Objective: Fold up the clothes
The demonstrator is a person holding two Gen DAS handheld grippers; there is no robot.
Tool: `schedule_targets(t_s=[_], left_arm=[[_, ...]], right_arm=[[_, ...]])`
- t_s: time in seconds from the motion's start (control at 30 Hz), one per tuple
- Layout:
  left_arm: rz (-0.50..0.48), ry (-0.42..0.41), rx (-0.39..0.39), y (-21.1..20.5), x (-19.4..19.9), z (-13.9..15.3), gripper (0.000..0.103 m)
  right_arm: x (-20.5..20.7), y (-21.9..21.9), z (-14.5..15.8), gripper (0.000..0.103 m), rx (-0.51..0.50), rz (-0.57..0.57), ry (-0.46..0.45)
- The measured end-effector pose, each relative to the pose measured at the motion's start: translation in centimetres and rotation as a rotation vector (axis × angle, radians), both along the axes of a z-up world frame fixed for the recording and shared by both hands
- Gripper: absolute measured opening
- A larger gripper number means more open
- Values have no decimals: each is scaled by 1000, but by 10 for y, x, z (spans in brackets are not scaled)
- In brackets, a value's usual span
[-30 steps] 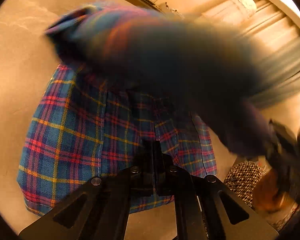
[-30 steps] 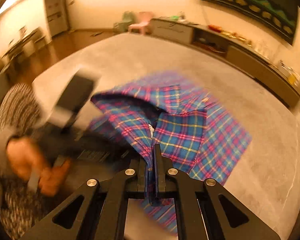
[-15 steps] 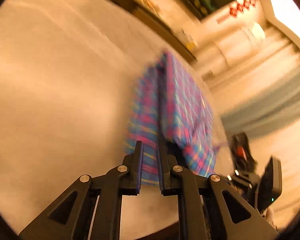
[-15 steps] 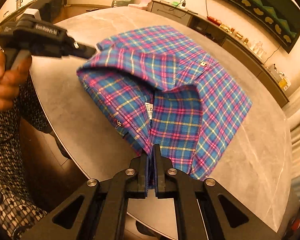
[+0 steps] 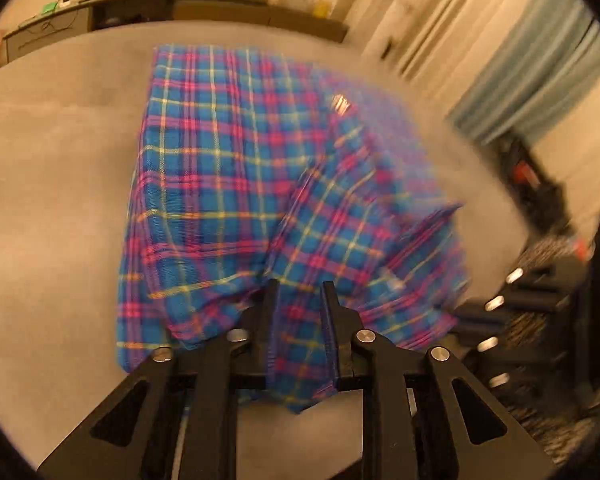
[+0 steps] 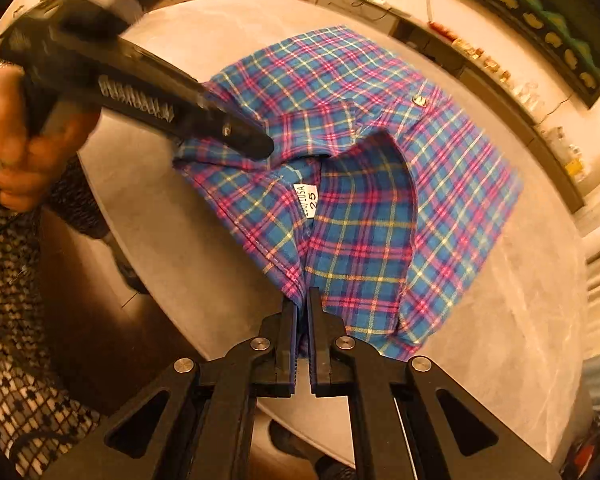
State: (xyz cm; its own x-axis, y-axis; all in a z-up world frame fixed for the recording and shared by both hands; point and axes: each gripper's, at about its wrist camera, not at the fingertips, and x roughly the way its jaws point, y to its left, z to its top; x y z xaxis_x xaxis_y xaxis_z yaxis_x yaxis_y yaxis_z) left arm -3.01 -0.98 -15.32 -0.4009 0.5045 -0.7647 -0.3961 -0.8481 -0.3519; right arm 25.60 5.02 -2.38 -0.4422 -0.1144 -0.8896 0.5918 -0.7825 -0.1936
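A blue, pink and yellow plaid shirt [image 5: 228, 184] lies partly folded on the round grey table [image 5: 52, 184]; it also shows in the right wrist view [image 6: 364, 208], with a white size label at the collar. My left gripper [image 5: 298, 292] has its jaws apart with a fold of the shirt's near edge between them; it also shows in the right wrist view [image 6: 256, 146], over the shirt's left edge. My right gripper [image 6: 302, 300] is shut on the shirt's near edge by the table rim.
The table rim [image 6: 148, 248] runs close to both grippers, with dark floor beyond it. A low sideboard [image 5: 172, 4] with small items stands against the far wall. Curtains [image 5: 512, 60] hang at the right. The person's hand [image 6: 16, 140] holds the left gripper.
The left gripper let go of the shirt, swung away, then came back to the shirt's near edge with jaws wider apart. The right gripper stayed shut on the cloth.
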Motion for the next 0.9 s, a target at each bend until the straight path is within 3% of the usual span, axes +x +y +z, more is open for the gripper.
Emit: schedule_targets(t_s=[0.1, 0.23, 0.3, 0.5, 0.6, 0.63, 0.73, 0.77, 0.83, 0.87, 0.9], left_arm=[[-25, 12, -42, 15, -1, -4, 19], [-32, 51, -77, 28, -1, -4, 19], [-41, 70, -104, 28, 1, -6, 19], [-68, 79, -117, 25, 19, 7, 19], [-97, 138, -191, 20, 27, 19, 21], [-114, 194, -220, 26, 31, 28, 25], [-186, 340, -294, 50, 40, 50, 53], [-229, 369, -315, 60, 42, 53, 54], [-310, 380, -399, 85, 40, 43, 51], [-334, 381, -431, 90, 38, 37, 44], [-359, 359, -438, 95, 35, 29, 30]], right_arm=[[0, 6, 17, 12, -118, 0, -70], [-9, 13, 61, 15, -384, -9, -86], [-31, 5, 66, 15, -417, -16, -97], [-97, 25, 3, 13, -290, -194, -171], [-104, 45, -3, 12, -443, -297, -227], [-104, 45, -3, 12, -458, -311, -234], [-105, 44, -1, 12, -475, -333, -237], [-105, 44, -1, 12, -484, -340, -241], [-106, 45, 0, 12, -505, -354, -250], [-103, 49, 2, 12, -513, -358, -254], [-103, 50, 3, 12, -524, -363, -259]])
